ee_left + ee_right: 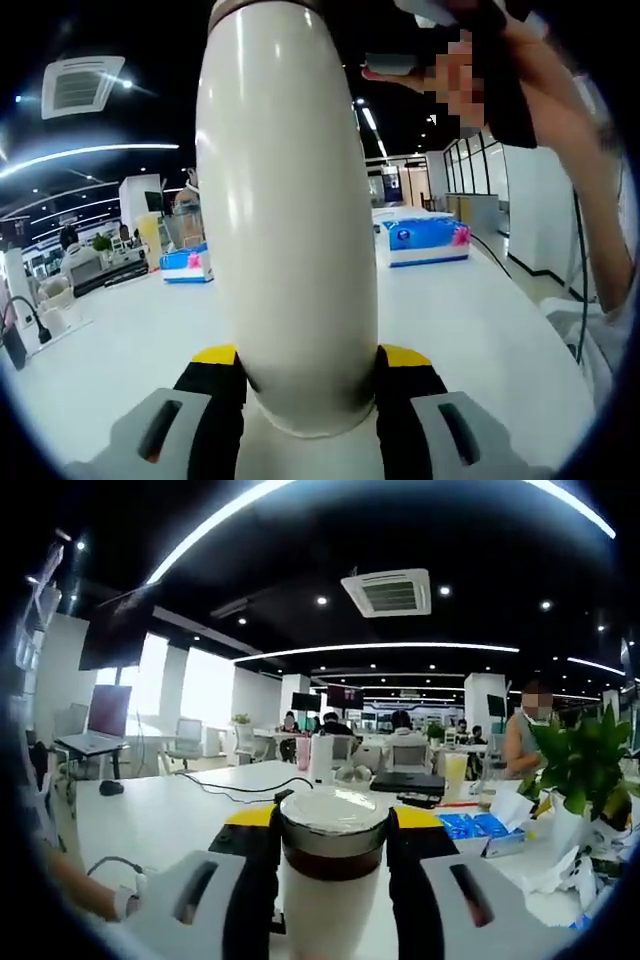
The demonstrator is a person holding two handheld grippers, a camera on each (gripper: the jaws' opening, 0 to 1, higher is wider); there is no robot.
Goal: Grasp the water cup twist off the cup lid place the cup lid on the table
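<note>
A tall cream-white water cup (285,200) stands up between the yellow-tipped jaws of my left gripper (310,358), which is shut on its lower body. Its top edge carries a dark band at the frame's upper border. In the left gripper view the other gripper (480,60) shows dark at the upper right, beside the cup's top, with a person's hand on it. My right gripper (333,820) is shut on the cup lid (333,855), a short cylinder with a white body, a dark brown band and a silvery end. The lid is held above the white table (170,815).
Blue tissue packs (425,240) (185,262) lie on the white table (480,330). A potted plant (585,770), blue packs (480,830), a black cable (240,785) and a laptop (100,720) are around. People sit at the far desks. A hand (100,895) shows at lower left.
</note>
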